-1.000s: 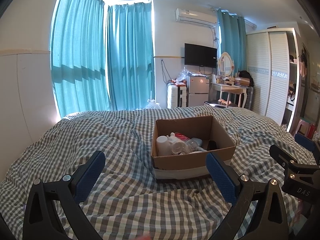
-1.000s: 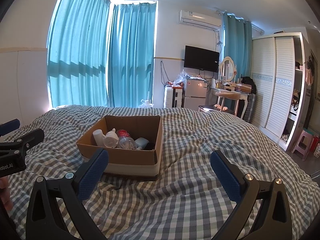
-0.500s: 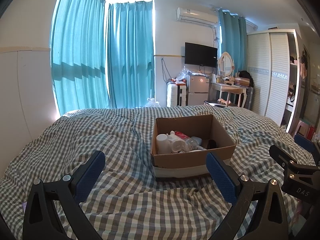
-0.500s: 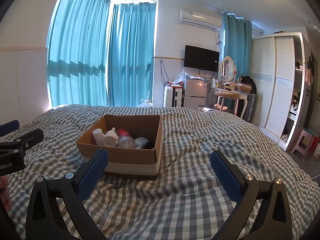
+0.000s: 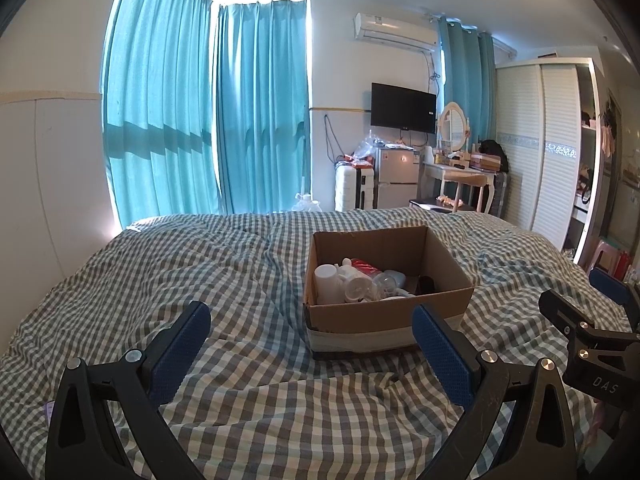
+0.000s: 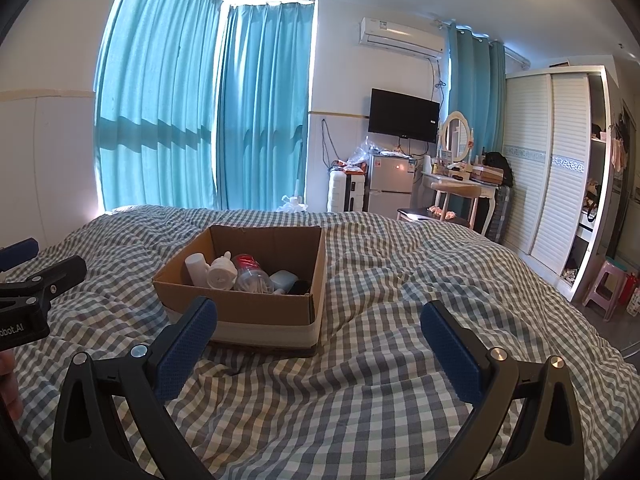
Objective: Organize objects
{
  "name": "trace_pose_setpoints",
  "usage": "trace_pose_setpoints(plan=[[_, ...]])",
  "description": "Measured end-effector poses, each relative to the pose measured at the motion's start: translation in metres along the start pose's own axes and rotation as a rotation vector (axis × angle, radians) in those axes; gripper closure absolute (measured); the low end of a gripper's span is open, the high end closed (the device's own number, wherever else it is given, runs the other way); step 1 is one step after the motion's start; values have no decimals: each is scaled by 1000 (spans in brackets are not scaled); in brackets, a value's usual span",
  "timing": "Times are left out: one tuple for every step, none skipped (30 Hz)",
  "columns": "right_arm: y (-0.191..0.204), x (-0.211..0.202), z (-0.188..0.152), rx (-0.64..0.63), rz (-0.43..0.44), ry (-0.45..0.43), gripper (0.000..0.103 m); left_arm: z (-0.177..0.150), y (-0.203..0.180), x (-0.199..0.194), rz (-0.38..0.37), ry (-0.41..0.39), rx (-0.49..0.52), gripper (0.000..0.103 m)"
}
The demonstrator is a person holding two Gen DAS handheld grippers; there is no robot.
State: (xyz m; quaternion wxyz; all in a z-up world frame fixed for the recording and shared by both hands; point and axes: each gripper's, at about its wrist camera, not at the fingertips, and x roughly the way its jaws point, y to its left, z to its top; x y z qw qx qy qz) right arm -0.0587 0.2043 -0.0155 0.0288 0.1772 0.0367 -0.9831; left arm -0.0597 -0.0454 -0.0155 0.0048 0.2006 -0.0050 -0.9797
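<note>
An open cardboard box point(image 5: 384, 312) stands on the checked bed cover; it also shows in the right wrist view point(image 6: 256, 308). Inside lie a white bottle point(image 5: 326, 280), a white jar point(image 6: 222, 274), a clear bottle with a red label point(image 6: 250, 272), a pale blue item point(image 6: 283, 279) and something dark. My left gripper point(image 5: 310, 344) is open and empty, just in front of the box. My right gripper point(image 6: 318, 340) is open and empty, in front of the box's right corner. Each gripper shows at the edge of the other's view.
The checked bed cover point(image 6: 380, 380) is rumpled around the box. A white wall point(image 5: 48, 184) runs along the bed's left side. Beyond the bed stand teal curtains point(image 5: 260, 112), a small fridge point(image 5: 396, 178), a dressing table point(image 5: 456, 172) and a wardrobe point(image 6: 552, 160).
Both views are almost unchanged. The left gripper's view has tilted slightly, so the box sits a little higher in its frame. Both grippers stay open.
</note>
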Motion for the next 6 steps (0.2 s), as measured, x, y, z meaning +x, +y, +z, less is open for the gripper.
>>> trace_pose_setpoints(plan=[[0,0,0,0,0,1,1,0,0,0,1,1,0,0],[0,0,-1,0,1,2,1,0,1,1,3,2,0,0],[0,0,-1,0,1,4,1,0,1,1,3,2,0,0],[-1,1,-2,1,2,5,1,0,1,1,4,1,-1,0],[-1,1,-2,1,2,5,1,-1,1,1,4,0,-1,0],[-1,1,-2,1,1,5,1,-1,2,1,4,0,-2,0]])
